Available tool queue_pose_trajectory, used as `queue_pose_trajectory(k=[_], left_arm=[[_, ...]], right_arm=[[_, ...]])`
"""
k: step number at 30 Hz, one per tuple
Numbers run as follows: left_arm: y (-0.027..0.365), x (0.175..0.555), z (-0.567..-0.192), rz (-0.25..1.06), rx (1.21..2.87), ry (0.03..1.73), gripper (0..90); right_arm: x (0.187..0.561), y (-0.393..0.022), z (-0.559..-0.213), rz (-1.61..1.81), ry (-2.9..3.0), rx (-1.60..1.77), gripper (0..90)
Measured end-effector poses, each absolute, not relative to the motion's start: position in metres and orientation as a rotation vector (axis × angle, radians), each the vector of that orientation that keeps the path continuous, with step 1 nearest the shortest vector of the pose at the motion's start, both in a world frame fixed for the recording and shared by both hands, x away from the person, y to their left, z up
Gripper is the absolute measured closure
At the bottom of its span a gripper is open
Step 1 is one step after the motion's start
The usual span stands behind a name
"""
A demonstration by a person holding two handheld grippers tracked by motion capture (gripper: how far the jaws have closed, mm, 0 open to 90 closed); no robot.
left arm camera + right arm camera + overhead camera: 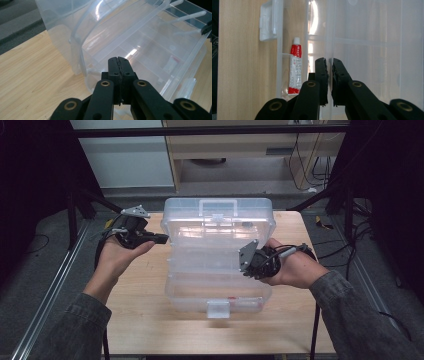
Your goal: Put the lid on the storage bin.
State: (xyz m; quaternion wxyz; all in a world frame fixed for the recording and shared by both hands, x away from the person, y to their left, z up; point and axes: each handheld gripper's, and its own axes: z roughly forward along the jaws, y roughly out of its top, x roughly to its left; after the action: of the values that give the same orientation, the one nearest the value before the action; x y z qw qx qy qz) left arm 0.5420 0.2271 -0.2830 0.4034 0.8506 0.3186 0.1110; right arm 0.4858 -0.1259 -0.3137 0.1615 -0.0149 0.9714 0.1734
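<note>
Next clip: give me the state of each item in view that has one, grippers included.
Clear plastic organizer box: open, lid raised upright.
Front latch: undone.
Red-and-white tube: capped, lying in a front compartment.
Left gripper: fingers closed, holding nothing.
Right gripper: nearly closed on a thin clear divider.

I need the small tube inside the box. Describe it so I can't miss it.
Start at the clear plastic organizer box open on the wooden table. Go to its front edge, beside the white latch. There lies a red and white tube, the one coloured item among clear dividers.
</note>
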Motion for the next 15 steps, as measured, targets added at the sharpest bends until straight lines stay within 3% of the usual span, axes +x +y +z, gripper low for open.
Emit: queue_pose_trajectory(k=[15], left_arm=[[0.2249,0.5456,-0.2840,0.265,2.157,0.818,89.6]], right_arm=[[0.4853,-0.1268,-0.3147,0.495,2.779,-0.041,84.4]])
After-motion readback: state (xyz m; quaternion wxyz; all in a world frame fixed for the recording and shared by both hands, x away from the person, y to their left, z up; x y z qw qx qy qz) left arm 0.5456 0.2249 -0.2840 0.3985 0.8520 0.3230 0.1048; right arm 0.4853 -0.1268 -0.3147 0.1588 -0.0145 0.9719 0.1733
